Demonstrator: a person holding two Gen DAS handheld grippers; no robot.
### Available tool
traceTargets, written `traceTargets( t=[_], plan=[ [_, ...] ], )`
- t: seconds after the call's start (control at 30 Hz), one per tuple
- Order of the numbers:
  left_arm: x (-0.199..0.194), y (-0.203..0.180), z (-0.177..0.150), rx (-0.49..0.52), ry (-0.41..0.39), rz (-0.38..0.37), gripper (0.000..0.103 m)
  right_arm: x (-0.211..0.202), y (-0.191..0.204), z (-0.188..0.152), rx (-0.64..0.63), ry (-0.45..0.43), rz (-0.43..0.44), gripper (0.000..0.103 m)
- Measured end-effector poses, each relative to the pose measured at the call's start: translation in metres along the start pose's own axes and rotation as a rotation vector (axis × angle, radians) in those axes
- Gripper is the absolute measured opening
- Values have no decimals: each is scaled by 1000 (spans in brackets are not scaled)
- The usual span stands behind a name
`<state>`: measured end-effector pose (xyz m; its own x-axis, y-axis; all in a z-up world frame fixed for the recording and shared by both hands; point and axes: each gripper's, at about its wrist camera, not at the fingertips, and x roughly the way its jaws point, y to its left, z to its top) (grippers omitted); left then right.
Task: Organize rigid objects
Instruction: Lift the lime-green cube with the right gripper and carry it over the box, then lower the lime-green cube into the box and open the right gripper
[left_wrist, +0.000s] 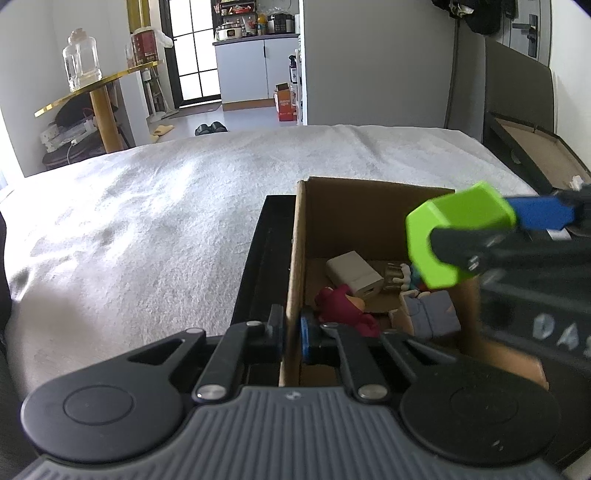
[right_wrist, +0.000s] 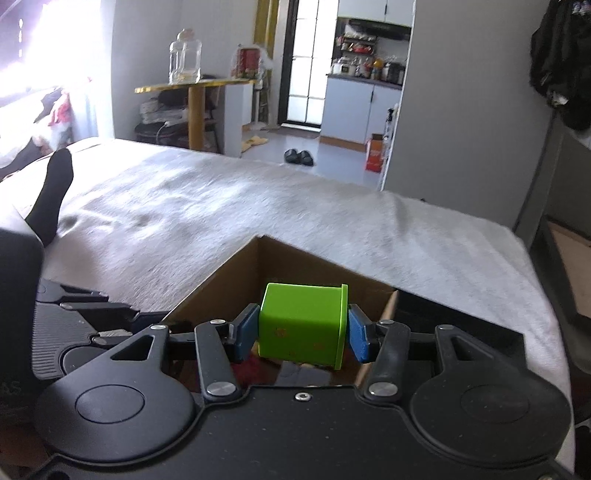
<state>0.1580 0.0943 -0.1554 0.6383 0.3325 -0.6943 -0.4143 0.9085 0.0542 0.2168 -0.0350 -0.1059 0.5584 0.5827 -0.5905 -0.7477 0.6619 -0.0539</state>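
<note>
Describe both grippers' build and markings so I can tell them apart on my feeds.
Both match: black linkage arms with silver pivot pins, round black side discs, blue finger pads. The left gripper has a ribbed grey body; the right gripper bears white lettering along its side.

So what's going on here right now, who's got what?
A person is sorting small items into a cardboard box on a white blanket. The right hand-held gripper is shut on a green cup and holds it over the open box. The left hand-held gripper is clamped on the box's near wall, steadying it. A white charger, a red plush toy and other small items already lie inside.
</note>
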Motion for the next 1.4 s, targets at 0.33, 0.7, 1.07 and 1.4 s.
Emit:
traceTargets(
  t=[0.33,0.7,1.07,1.4],
  plan=[
    [2,3,1,-21,6,-18,8,15,-2,-3,23,61,-15,52],
    [1,2,2,-24,15,-12,8,-6,-11,-6,40,61,-14,52],
    [-9,-5,8,17,48,16,11,-37,-33,-11,112,30,-29,54],
    [-28,-19,19,68,58,-2,49,-63,-56,-17,198,-5,-86,85]
  ],
)
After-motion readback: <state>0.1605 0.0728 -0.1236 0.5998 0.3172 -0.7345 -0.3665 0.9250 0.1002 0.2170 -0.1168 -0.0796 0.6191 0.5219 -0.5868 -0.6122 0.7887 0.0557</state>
